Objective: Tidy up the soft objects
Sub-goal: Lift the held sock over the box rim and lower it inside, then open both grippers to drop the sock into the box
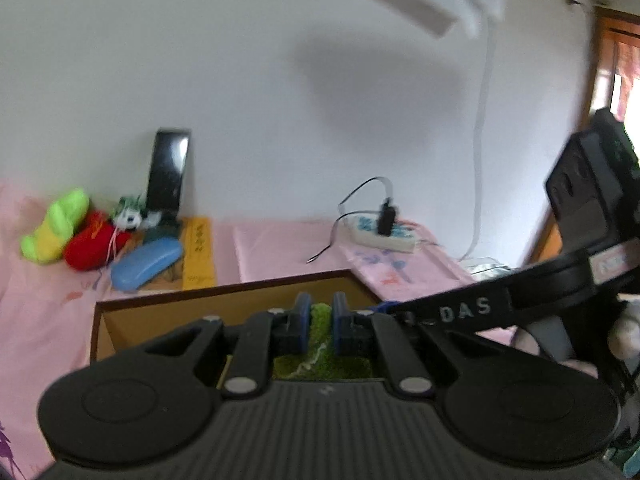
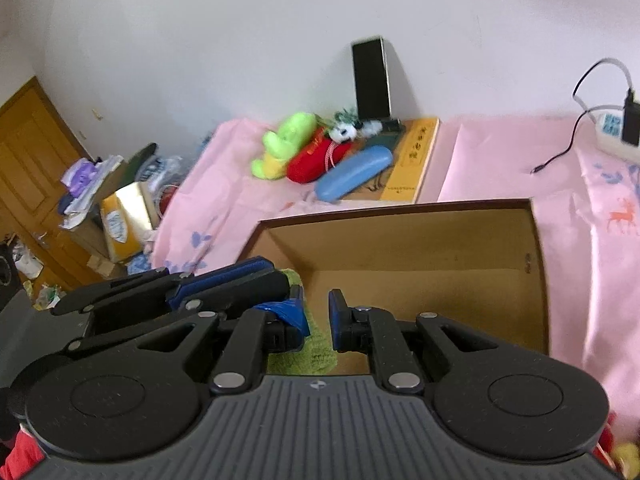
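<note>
**Green cloth held over the open box**

The left gripper (image 1: 319,322) has its jaws clenched on a green cloth (image 1: 320,354), which bunches up between the blue pads and hangs below them. It sits over the near edge of the cardboard box (image 2: 420,240), probably so that letting go drops the cloth straight inside; the box floor looks bare where it shows. The right wrist view shows the same cloth (image 2: 308,354) just left of the right gripper (image 2: 318,316), whose jaws stand apart with nothing between them. That gripper hovers over the box beside the left one, perhaps ready to tuck or steady the cloth.

The box rests on a pink sheet (image 2: 600,240), seemingly a bed. Well behind it, against the wall, lie the other soft things: a green plush (image 2: 286,144), a red plush (image 2: 316,160) touching it, and a small panda (image 2: 344,130) on top. They likely go in next. A blue case (image 2: 354,174) and a yellow book (image 2: 414,160) lie beside them, with a phone (image 2: 371,78) leaning upright on the wall and a power strip (image 1: 384,234) off to the right.
</note>
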